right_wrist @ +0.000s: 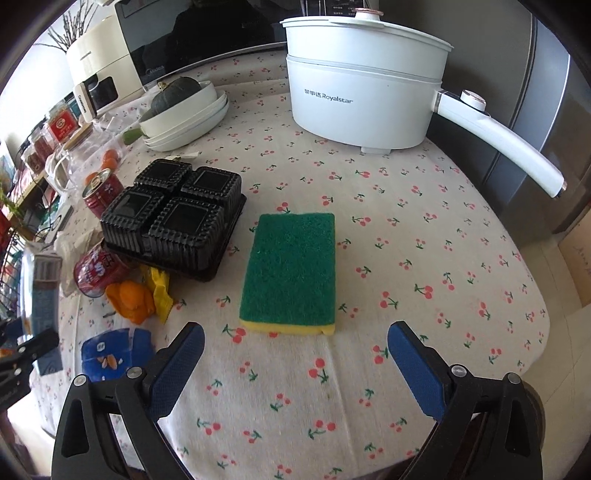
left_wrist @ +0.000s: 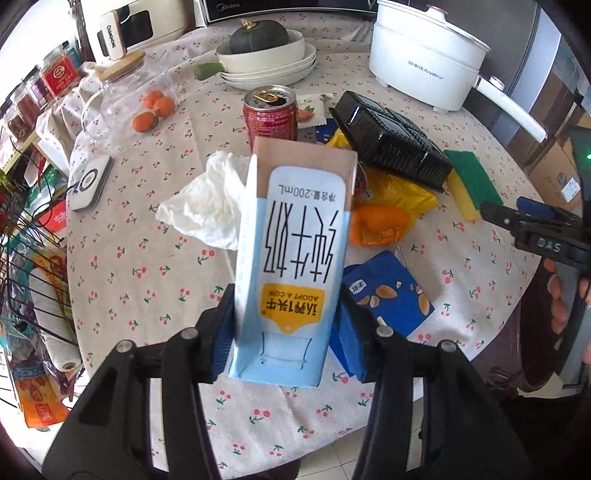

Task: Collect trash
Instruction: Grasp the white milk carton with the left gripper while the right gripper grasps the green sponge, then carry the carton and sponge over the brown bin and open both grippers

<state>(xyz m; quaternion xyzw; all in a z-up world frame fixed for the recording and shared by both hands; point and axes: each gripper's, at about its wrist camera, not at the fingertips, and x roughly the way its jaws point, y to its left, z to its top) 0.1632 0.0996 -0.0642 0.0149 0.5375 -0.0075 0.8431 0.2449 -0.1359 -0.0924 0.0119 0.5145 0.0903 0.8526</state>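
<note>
my left gripper (left_wrist: 284,332) is clamped on a pale blue milk carton (left_wrist: 291,266), its blue pads pressed to both sides, the carton lifted above the cherry-print tablecloth (left_wrist: 140,266). its print reads upside down to me: "200ml" near the top, big chinese characters down the middle, and "adopt a cow" on a yellow badge. my right gripper (right_wrist: 295,354) is spread wide with nothing between its pads, hovering over the cloth just short of a green and yellow sponge (right_wrist: 291,269) at 12 o'clock from it.

around the carton, left view: a crumpled white tissue (left_wrist: 207,206) at 10 o'clock, an opened red can (left_wrist: 271,114) at 12, a black ribbed plastic tray (left_wrist: 391,144) upside down at 1 o'clock, yellow and orange wrappers (left_wrist: 388,210) at 3, partly under the tray, and a flattened blue carton (left_wrist: 388,291) with almond pictures at 4, its characters too small for me. a second red can (right_wrist: 98,271) lies on its side half hidden beside the tray in the right view.

the white pot (right_wrist: 362,85) at the far edge reads "royalstar"; the dark appliance (left_wrist: 288,9) behind says "midea", cut off at the top, and the cream one (left_wrist: 129,29) "changhong"
</note>
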